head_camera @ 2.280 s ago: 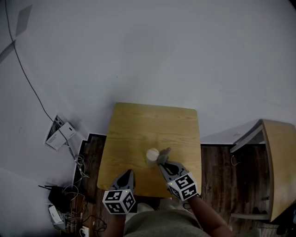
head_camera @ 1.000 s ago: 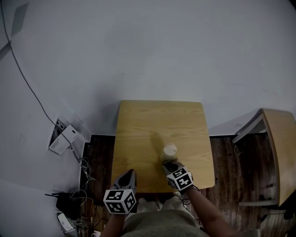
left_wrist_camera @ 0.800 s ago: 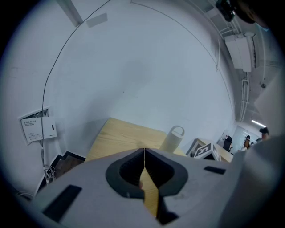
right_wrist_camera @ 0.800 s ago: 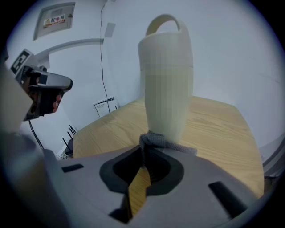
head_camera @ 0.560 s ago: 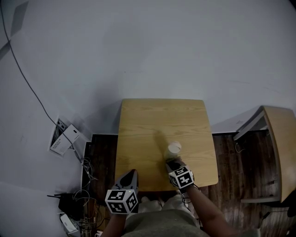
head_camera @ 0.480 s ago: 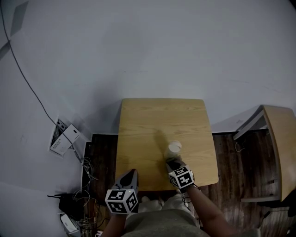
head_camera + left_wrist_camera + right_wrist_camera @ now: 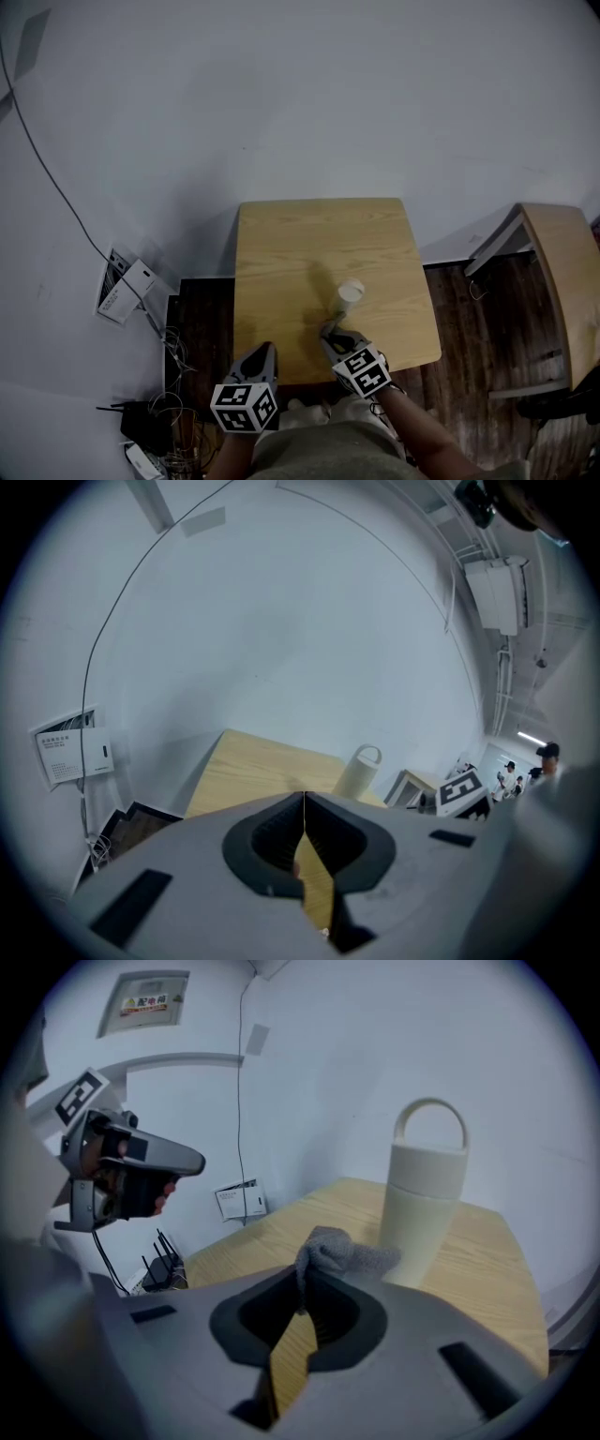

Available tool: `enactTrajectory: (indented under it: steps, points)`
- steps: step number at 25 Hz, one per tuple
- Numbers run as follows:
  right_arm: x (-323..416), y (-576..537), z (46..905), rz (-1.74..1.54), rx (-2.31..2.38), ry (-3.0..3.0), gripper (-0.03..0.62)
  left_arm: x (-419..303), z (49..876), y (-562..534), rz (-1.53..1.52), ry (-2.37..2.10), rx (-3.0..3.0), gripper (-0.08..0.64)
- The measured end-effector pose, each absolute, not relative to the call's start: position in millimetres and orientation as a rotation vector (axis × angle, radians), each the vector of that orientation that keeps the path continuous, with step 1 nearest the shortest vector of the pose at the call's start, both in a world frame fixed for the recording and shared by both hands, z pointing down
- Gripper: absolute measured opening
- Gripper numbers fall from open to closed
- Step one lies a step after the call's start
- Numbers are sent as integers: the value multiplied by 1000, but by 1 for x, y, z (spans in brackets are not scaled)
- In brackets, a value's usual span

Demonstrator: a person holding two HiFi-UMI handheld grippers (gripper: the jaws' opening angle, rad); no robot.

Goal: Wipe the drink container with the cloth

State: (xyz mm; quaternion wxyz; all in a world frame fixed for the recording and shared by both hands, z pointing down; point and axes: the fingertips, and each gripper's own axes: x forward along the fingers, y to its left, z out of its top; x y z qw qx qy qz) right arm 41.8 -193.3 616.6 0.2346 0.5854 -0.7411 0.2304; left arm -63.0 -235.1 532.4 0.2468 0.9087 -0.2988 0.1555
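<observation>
A cream drink container (image 7: 350, 293) (image 7: 424, 1202) (image 7: 356, 770) with a loop handle stands upright on the wooden table (image 7: 291, 244), right of its middle. My right gripper (image 7: 331, 334) (image 7: 302, 1290) is shut on a grey cloth (image 7: 340, 1252) (image 7: 329, 329), which bunches out of the jaws just short of the container's base, to its near left. My left gripper (image 7: 265, 352) (image 7: 304, 810) is shut with nothing in it, held over the table's near edge.
A second wooden table (image 7: 561, 281) stands to the right on the dark floor. Cables and a router (image 7: 150, 424) lie on the floor at the left, with a white box (image 7: 127, 284) against the wall. The table's far half is bare wood.
The right gripper with the cloth has drawn back from the container's side toward the table's near edge, a little left. The head view has shifted slightly. The left gripper has stayed put.
</observation>
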Motion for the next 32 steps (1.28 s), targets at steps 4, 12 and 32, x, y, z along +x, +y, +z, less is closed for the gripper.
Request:
enactTrajectory:
  steps: [4, 12, 32]
  points:
    - [24, -202, 590, 569, 1590, -2110, 14, -66, 530, -235, 413, -808, 2484, 3]
    - [33, -217, 536, 415, 1660, -2154, 14, -69, 526, -233, 388, -808, 2486, 3]
    - [95, -205, 557, 583, 1921, -1974, 14, -71, 526, -225, 376, -838, 2480, 3]
